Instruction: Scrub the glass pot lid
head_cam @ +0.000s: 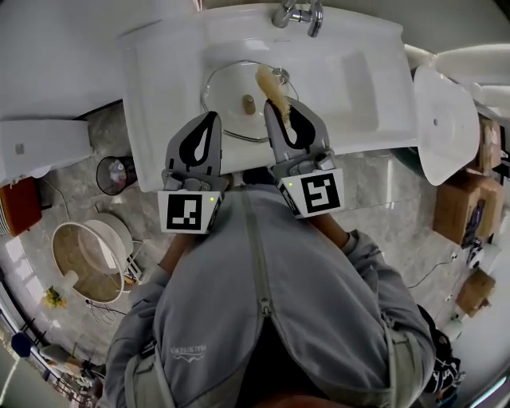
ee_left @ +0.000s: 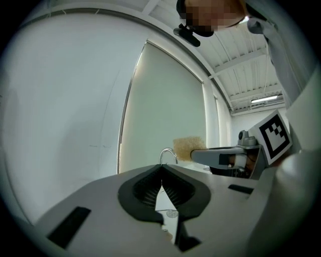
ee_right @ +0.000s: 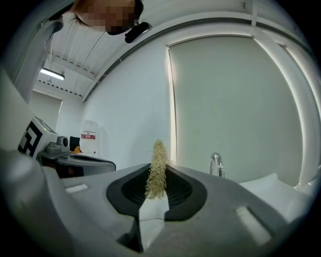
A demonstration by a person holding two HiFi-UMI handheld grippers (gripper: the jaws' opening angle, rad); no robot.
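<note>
As the head view shows, the glass pot lid (head_cam: 227, 86) lies in the bowl of the white sink (head_cam: 358, 72), its brown knob (head_cam: 249, 103) facing up near the centre and the faucet (head_cam: 299, 13) beyond its far rim. Both grippers reach over the lid's near edge. The right gripper (head_cam: 272, 105) has its tips just right of the knob and is clenched on a tan fibrous scrub pad (head_cam: 269, 82), which sticks out past the tips over the lid's far right part. Whether the pad touches the glass cannot be told. In the right gripper view the pad (ee_right: 157, 173) stands upright, pinched between the dark pads of the right gripper (ee_right: 158, 168). The left gripper (head_cam: 213, 117) sits beside it, its tips over the lid's near left rim. The left gripper view shows its jaws closed together with nothing between them (ee_left: 161, 170). Neither gripper view shows the lid. A person in a grey jacket (head_cam: 263, 319) stands at the sink's front edge.
</note>
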